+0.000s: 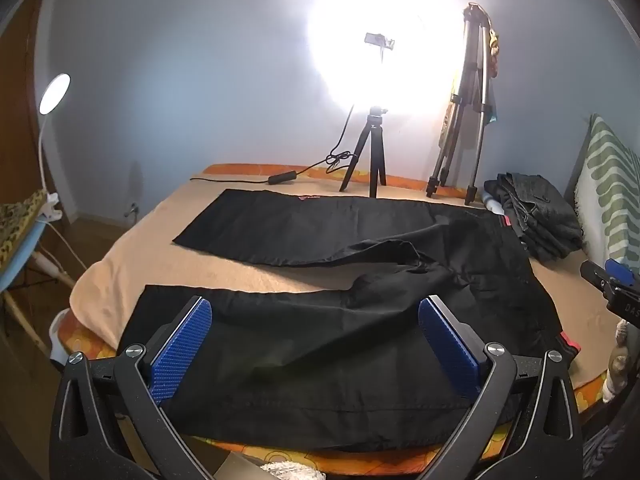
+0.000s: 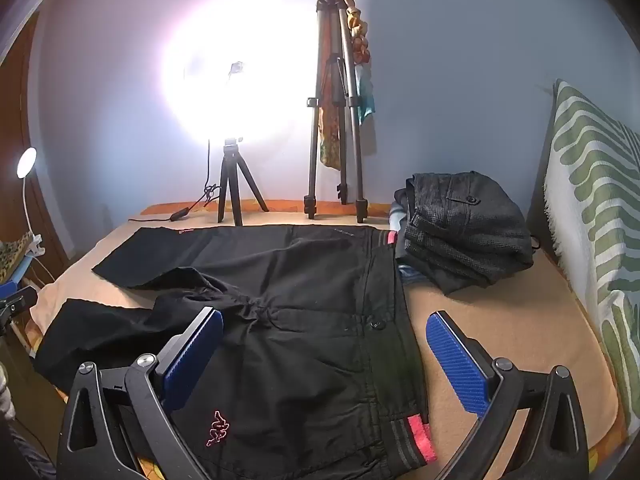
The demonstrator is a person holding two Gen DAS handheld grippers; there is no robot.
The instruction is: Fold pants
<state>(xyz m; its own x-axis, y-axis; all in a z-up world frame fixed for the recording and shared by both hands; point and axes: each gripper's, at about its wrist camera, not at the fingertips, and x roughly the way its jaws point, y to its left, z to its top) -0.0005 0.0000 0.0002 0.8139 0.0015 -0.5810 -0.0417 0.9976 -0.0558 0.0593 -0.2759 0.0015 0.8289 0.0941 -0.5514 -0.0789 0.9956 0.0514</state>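
Observation:
Black pants (image 1: 320, 236) lie spread flat on a tan blanket (image 1: 132, 252), legs pointing left and the waistband (image 2: 384, 312) with its red tab to the right. My left gripper (image 1: 315, 312) hovers open above the near leg, nothing between its blue pads (image 1: 184, 344). My right gripper (image 2: 325, 326) is open over the waist and hip of the pants (image 2: 296, 288), near a pink logo (image 2: 218, 428). Its tip shows at the right edge of the left wrist view as the right gripper (image 1: 608, 276).
A pile of folded dark clothes (image 2: 464, 224) sits on the bed at the back right. A small tripod with a bright lamp (image 1: 372, 152) and a tall tripod (image 2: 336, 120) stand by the wall. A green-patterned pillow (image 2: 592, 184) leans at the right. A desk lamp (image 1: 54, 92) is at the left.

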